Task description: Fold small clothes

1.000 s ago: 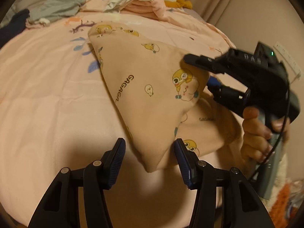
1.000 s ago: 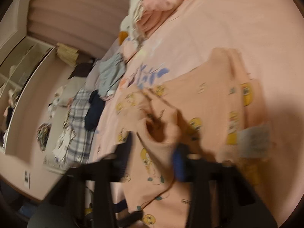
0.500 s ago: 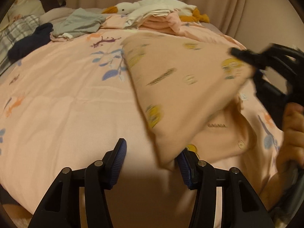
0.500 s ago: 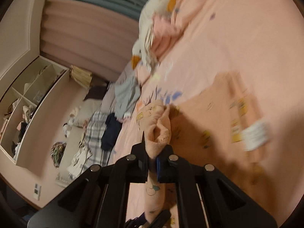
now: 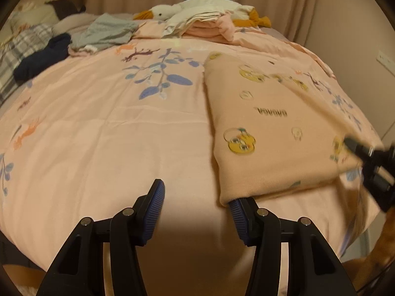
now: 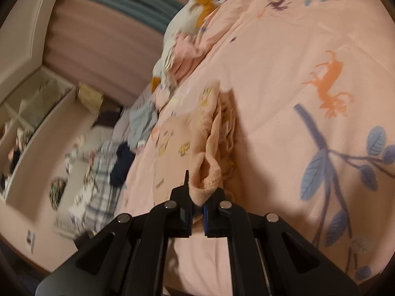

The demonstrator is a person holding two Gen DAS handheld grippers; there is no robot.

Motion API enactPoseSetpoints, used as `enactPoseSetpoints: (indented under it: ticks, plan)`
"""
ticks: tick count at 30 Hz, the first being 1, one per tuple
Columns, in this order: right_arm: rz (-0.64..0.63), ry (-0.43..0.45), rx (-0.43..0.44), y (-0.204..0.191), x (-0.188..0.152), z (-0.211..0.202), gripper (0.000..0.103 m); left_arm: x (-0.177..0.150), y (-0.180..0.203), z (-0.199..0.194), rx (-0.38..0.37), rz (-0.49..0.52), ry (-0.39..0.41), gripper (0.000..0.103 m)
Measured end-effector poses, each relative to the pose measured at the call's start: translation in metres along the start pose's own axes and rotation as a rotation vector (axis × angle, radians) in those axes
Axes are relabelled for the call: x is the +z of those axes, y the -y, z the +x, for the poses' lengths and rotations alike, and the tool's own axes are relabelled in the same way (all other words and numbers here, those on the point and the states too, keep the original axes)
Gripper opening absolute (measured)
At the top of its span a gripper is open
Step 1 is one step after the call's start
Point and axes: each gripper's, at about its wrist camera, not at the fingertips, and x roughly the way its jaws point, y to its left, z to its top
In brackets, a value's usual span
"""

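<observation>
The garment [image 5: 266, 128] lay folded on the bed [image 5: 123, 135]. The right hand-held gripper [image 6: 197, 213] was clenched on the garment's bunched edge; the left hand-held gripper [image 5: 195, 199] gaped wide, its right finger [image 5: 238, 209] touching the garment's corner.

left gripper [image 5: 195, 199] jaws wide apart; right gripper [image 6: 196, 206] pinched closed.

Soft matt peach knit garment [image 5: 269, 128], printed with yellow cartoon chicks, ribbed and bunched at the hem [image 6: 209, 170]. Smooth matt pink cotton bedspread [image 5: 111, 135] under it. Matt black plastic gripper arms, ridged blue rubbery pads [image 5: 154, 198], small shiny metal rivets [image 5: 128, 212]. Fluffy white plush goose [image 5: 197, 7]; folded cloth pile [image 5: 209, 28].
</observation>
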Motion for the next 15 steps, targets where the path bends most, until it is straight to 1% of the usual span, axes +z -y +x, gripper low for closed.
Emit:
enactPoseSetpoints:
  ticks: [1,2,3,5,7,8,9,12,13,14,15]
  plan:
    - [-0.015,-0.018,-0.044,0.0,-0.001,0.004,0.008,0.003,-0.004,0.0,-0.01,-0.017,-0.003,0.052]
    - [-0.024,-0.025,-0.079,0.001,0.0,0.007,0.011,0.007,-0.011,0.001,-0.033,-0.048,-0.015,0.052]
    - [-0.034,-0.03,-0.098,0.001,0.0,0.01,0.011,0.007,-0.015,0.001,-0.053,-0.07,-0.029,0.052]
    - [-0.067,-0.057,-0.111,-0.001,0.0,0.016,0.011,0.01,-0.021,0.001,-0.093,-0.109,-0.052,0.052]
    - [-0.096,-0.07,-0.117,0.0,-0.003,0.017,0.011,0.009,-0.023,0.002,-0.1,-0.126,-0.058,0.052]
    - [-0.111,-0.081,-0.112,-0.001,-0.003,0.018,0.011,0.009,-0.023,0.002,-0.097,-0.132,-0.059,0.052]
    - [-0.109,-0.09,-0.088,0.0,-0.004,0.017,0.011,0.008,-0.022,0.003,-0.092,-0.127,-0.06,0.052]
    - [-0.091,-0.118,0.001,0.002,-0.001,0.014,0.011,0.006,-0.012,0.001,-0.048,-0.052,-0.069,0.052]
    - [-0.105,-0.116,-0.006,0.0,-0.002,0.01,0.011,0.006,-0.01,0.0,-0.031,-0.031,-0.078,0.052]
    - [-0.14,-0.098,-0.063,-0.001,0.0,0.005,0.011,0.006,-0.009,-0.002,-0.013,-0.018,-0.098,0.052]
    - [-0.158,-0.091,-0.101,-0.003,-0.001,0.001,0.011,0.006,-0.008,-0.008,0.005,-0.021,-0.136,0.052]
